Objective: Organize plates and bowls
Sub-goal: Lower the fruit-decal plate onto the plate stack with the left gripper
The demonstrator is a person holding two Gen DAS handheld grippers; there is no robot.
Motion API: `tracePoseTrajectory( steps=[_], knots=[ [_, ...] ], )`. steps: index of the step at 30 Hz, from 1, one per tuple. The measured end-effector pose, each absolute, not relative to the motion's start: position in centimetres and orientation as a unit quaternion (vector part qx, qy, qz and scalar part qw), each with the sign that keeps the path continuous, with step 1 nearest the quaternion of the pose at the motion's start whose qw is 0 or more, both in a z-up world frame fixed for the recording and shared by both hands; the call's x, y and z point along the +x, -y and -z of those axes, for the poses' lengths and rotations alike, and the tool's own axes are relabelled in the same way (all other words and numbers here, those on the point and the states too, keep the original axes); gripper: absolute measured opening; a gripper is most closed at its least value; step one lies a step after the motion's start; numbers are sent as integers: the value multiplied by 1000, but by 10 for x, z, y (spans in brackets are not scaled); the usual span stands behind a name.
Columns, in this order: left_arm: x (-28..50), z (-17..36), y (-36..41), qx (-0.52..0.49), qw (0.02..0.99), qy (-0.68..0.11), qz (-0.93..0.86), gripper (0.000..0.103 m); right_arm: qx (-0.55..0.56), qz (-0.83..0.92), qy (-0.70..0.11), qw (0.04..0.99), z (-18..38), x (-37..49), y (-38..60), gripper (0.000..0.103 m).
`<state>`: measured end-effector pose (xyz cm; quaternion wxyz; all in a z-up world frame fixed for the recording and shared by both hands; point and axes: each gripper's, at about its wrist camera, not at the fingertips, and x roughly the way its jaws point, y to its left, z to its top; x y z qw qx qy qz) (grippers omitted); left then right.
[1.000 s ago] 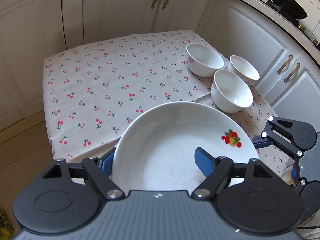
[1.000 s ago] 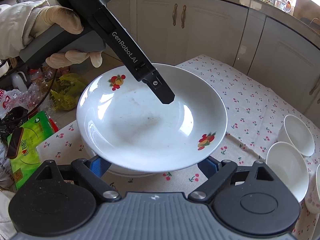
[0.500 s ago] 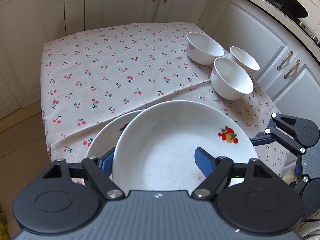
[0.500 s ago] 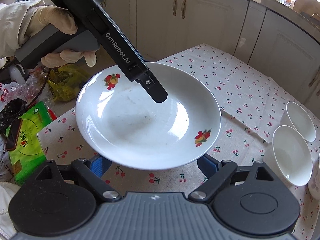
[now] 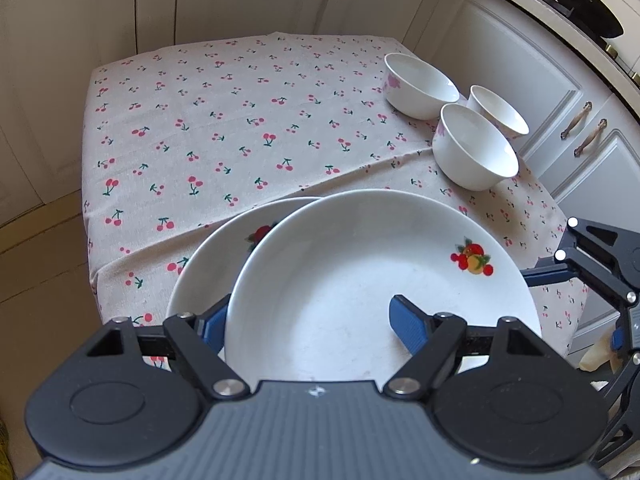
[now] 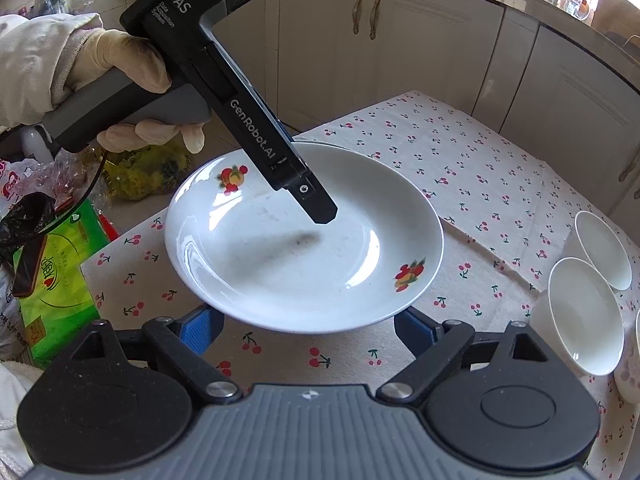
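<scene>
My left gripper (image 5: 308, 318) is shut on the near rim of a white plate with fruit prints (image 5: 360, 280), one finger inside it and one beneath, and holds it above the table. A second white plate (image 5: 212, 264) lies on the cloth under it, to its left. In the right wrist view the held plate (image 6: 304, 240) hangs over the table corner with the left gripper's finger (image 6: 316, 208) in it. My right gripper (image 6: 308, 328) is open, its blue pads below the plate's near rim. Three white bowls (image 5: 472, 148) stand at the right.
The table (image 5: 200, 120) has a cherry-print cloth. Cabinets surround it. A green packet (image 6: 52, 272) and bags lie on the floor left of the table. A dark pan (image 5: 584, 20) sits on the counter at the far right.
The left gripper has carried the plate back toward the near table corner. The second plate beneath has come into view on the left. The right gripper stays open under the rim.
</scene>
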<state>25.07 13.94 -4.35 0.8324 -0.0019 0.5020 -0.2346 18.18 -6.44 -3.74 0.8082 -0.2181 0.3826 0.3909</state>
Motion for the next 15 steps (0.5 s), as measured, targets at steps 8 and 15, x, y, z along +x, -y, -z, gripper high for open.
tracePoseTrajectory(
  steps=[8, 15],
  knots=[
    [251, 51, -140, 6, 830, -509, 230, 80, -217, -390, -383, 809, 35, 180, 62, 95],
    [251, 52, -141, 14, 829, -509, 230, 81, -215, -391, -385, 808, 36, 180, 60, 95]
  ],
)
